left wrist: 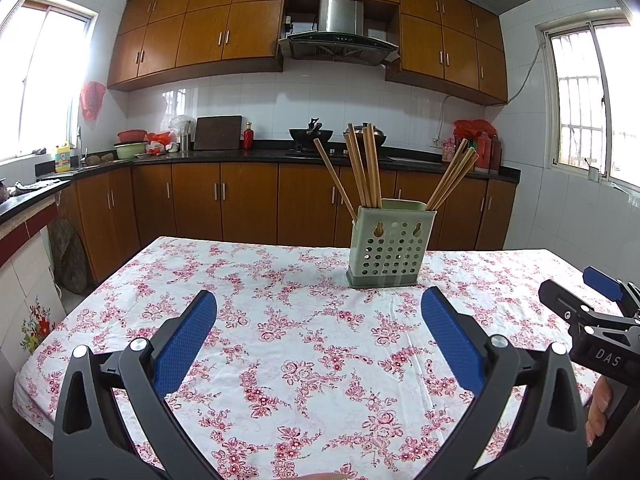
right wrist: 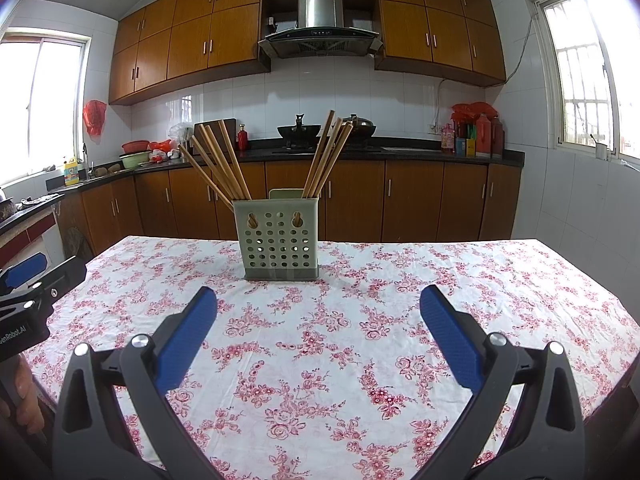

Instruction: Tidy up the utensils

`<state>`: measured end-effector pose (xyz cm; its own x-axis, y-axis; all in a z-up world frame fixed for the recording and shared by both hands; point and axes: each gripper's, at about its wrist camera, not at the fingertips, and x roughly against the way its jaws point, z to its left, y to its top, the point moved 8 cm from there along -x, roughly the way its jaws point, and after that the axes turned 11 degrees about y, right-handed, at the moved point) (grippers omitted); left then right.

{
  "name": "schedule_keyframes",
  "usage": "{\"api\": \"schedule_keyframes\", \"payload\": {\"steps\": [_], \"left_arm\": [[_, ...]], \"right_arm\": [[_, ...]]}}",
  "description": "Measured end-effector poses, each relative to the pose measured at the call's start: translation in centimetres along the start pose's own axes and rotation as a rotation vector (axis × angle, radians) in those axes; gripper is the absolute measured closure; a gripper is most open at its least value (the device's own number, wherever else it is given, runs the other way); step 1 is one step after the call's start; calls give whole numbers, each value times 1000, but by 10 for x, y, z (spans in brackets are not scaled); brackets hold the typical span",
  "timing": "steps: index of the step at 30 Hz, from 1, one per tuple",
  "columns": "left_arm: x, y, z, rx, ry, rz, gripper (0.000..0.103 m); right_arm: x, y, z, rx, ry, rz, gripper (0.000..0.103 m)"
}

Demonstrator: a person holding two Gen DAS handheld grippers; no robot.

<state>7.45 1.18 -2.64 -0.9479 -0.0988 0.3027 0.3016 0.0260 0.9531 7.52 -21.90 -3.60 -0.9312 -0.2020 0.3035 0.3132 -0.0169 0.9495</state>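
Wooden chopsticks (right wrist: 224, 160) splay loosely in the light holder (right wrist: 280, 236) ahead of both open, empty hand-held grippers (left wrist: 319, 320) (right wrist: 319, 320); a careless grab could tip it.

Bright window glare; fisheye-warped edges

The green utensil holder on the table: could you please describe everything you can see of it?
The utensil holder is a pale green, plastic-looking box with a darker grey-green base. Its near wall is perforated with rows of round holes and two keyhole hanging slots. It stands upright on the floral tablecloth, beyond both open grippers, touched by neither. Wooden chopsticks stand inside in two bunches, leaning outward left and right. A raised tab shows at its back rim.
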Motion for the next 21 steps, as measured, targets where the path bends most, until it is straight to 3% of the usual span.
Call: {"api": "schedule_keyframes", "payload": {"steps": [21], "left_arm": [[-3,-3,4,-2,13,8,2]], "right_arm": [[0,-2,1,-3,1,1,4]]}}
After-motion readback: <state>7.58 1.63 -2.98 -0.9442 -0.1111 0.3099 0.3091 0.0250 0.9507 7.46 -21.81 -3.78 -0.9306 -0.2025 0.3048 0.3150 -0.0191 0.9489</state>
